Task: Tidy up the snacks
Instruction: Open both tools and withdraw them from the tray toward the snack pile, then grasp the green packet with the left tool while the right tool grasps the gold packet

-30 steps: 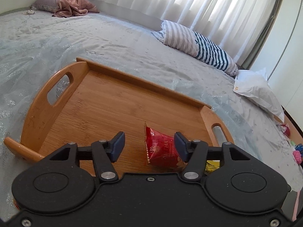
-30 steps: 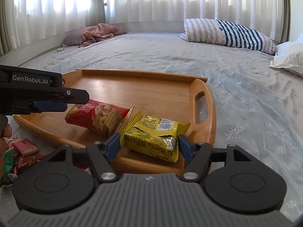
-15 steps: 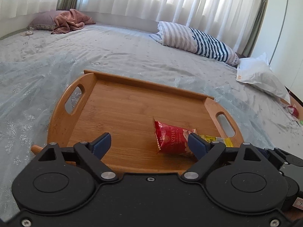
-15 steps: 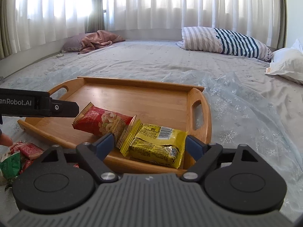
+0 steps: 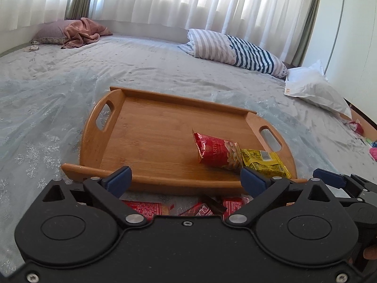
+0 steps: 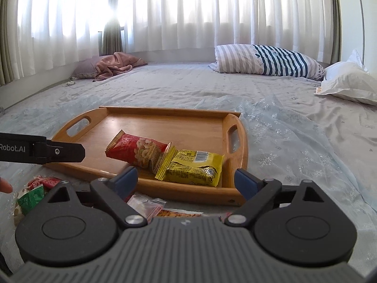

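A wooden tray (image 5: 146, 127) (image 6: 188, 122) lies on the bed. In its near right part a red nut packet (image 5: 216, 152) (image 6: 139, 149) lies beside a yellow packet (image 5: 264, 162) (image 6: 195, 167), their ends touching. My left gripper (image 5: 186, 179) hangs just short of the tray's near rim, its jaws still opening, nothing between them. My right gripper (image 6: 186, 179) is likewise back from the rim, jaws still opening and empty; the yellow packet lies beyond its pads. Loose red packets (image 5: 146, 208) lie on the bed under the left gripper.
More snack packets (image 6: 35, 186) lie on the bed left of the right gripper, with a clear bag (image 6: 146, 204) beneath it. A striped pillow (image 5: 235, 49), a white bag (image 5: 315, 89) and a pink blanket (image 5: 82, 31) sit farther back. A fingertip (image 6: 6, 186) shows at the left edge.
Both grippers have opened wider and drawn back from the tray. The red and yellow packets, earlier between the jaws, now lie free in the tray. Loose packets on the bed came into view.
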{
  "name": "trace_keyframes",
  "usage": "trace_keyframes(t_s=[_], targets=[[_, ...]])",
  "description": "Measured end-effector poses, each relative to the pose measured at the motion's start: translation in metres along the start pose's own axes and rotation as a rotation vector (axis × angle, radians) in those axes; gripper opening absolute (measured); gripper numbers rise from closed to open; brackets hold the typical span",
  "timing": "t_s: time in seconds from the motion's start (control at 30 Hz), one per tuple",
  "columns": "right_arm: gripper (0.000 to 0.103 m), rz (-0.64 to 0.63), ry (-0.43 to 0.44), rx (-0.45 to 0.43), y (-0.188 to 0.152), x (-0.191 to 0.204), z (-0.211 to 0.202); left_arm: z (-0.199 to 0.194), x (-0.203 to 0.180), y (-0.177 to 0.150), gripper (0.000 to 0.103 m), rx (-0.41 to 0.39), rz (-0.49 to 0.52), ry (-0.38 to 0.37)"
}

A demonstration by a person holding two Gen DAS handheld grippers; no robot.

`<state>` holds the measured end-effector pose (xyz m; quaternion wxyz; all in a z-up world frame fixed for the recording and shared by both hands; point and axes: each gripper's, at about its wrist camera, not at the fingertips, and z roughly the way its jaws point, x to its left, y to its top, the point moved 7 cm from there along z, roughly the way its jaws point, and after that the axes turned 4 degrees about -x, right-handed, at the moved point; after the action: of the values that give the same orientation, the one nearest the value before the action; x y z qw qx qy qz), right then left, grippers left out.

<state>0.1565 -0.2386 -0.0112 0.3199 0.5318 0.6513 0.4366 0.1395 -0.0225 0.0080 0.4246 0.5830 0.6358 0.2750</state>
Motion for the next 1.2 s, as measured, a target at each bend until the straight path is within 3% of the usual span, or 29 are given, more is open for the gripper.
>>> trace_keyframes(t_s=[0.27, 0.6, 0.87, 1.0, 1.2], targets=[[0.102, 0.006, -0.041, -0.040, -0.011, 0.004, -0.029, -0.030, 0.011, -0.018, 0.103, -0.026, 0.022, -0.013], [0.100, 0.030, -0.139, -0.067, -0.043, 0.010, -0.053, -0.054, 0.027, -0.044, 0.103, -0.039, 0.003, -0.002], [0.085, 0.053, -0.207, -0.087, -0.057, 0.012, -0.062, -0.055, 0.031, -0.059, 0.102, -0.018, 0.063, 0.051], [0.077, 0.069, -0.213, -0.097, -0.062, 0.015, -0.067, -0.053, 0.029, -0.062, 0.088, -0.007, 0.123, 0.060], [0.063, 0.061, -0.205, -0.071, -0.070, 0.022, -0.070, -0.053, 0.016, -0.063, 0.077, -0.032, 0.256, 0.048]])
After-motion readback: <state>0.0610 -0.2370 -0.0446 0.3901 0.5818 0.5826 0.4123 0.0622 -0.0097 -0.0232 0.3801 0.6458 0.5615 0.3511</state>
